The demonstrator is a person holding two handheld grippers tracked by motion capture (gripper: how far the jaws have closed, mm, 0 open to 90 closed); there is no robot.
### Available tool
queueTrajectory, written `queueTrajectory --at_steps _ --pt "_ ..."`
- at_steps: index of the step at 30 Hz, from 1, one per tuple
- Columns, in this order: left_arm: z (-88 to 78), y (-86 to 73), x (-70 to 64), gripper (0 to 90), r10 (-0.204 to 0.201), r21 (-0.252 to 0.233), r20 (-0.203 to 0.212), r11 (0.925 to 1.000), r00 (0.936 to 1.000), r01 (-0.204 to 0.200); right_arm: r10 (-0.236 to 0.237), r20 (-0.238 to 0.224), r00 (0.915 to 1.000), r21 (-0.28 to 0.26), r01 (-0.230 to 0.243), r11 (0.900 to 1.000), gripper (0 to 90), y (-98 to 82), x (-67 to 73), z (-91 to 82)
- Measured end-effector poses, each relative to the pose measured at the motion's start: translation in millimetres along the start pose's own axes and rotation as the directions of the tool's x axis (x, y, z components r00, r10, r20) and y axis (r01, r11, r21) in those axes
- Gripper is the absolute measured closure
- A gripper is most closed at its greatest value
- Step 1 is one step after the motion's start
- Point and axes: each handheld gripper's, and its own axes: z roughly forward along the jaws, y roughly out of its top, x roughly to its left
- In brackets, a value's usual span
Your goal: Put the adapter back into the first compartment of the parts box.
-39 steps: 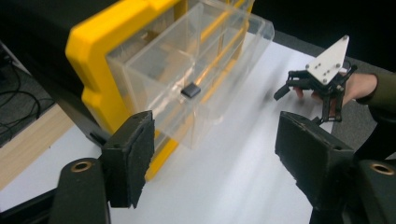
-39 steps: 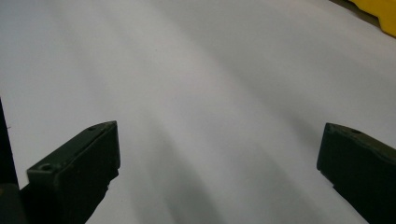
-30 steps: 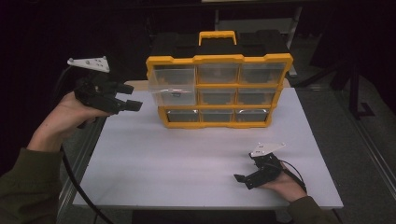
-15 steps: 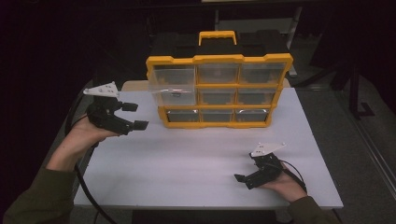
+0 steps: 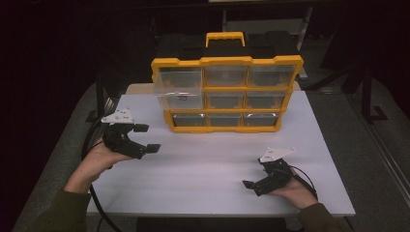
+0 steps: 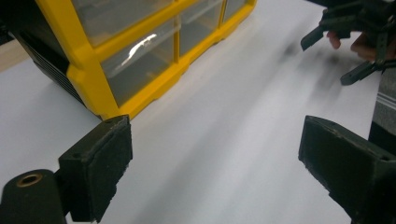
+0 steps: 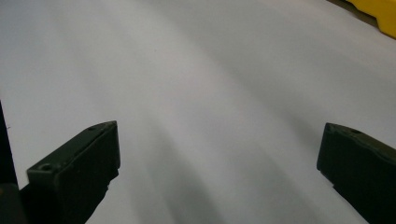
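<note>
i count one yellow drawer cabinet (image 5: pixel 227 94) standing upright at the far middle of the white table (image 5: pixel 208 188), with one yellow handle (image 5: pixel 225 38) on its black top. its front has nine clear drawers, three rows of three. eight sit flush in the frame; one, the pulled-out drawer (image 5: pixel 179 89) at the upper left of the front, sticks out toward me and hangs past the cabinet's left edge.

i have two grippers. my left gripper (image 5: pixel 145 137) sits low over the table's left side, near the cabinet's lower left corner but apart from it. its jaws have just been opening and now stand spread wide with nothing between them; in the left gripper view i see bare table between the two black pads (image 6: pixel 100 172) and the cabinet's yellow corner just beyond.

my right gripper (image 5: pixel 254 186) rests on the table near the front right edge, well apart from the cabinet. its jaws are spread too, with nothing held.
</note>
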Motion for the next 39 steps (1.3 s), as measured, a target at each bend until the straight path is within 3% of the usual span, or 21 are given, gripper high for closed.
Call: queueTrajectory --at_steps 12,25,32,39 --pt "29.9 -34.1 -9.9 0.8 0.01 0.003 -0.01 0.9999 0.9999 -0.01 -0.001 0.0 1.0 0.001 0.001 1.0 0.0 -0.2 0.0 -0.3" --pt "54.1 -69.7 -20.9 0.0 -0.005 -0.013 0.008 0.9999 1.0 0.005 -0.005 0.0 1.0 0.002 0.005 1.0 0.0 -0.2 0.1 0.2" --pt "60.0 -81.5 -23.7 0.0 0.001 -0.03 -0.004 0.9995 1.0 -0.001 -0.007 0.001 1.0 0.002 0.007 1.0 0.0 -0.2 0.6 0.2" --pt "65.8 -90.1 -25.9 0.0 0.009 -0.008 0.0 0.9999 1.0 -0.009 -0.011 0.0 0.9999 0.004 0.011 1.0 0.0 -0.3 0.9 0.7"
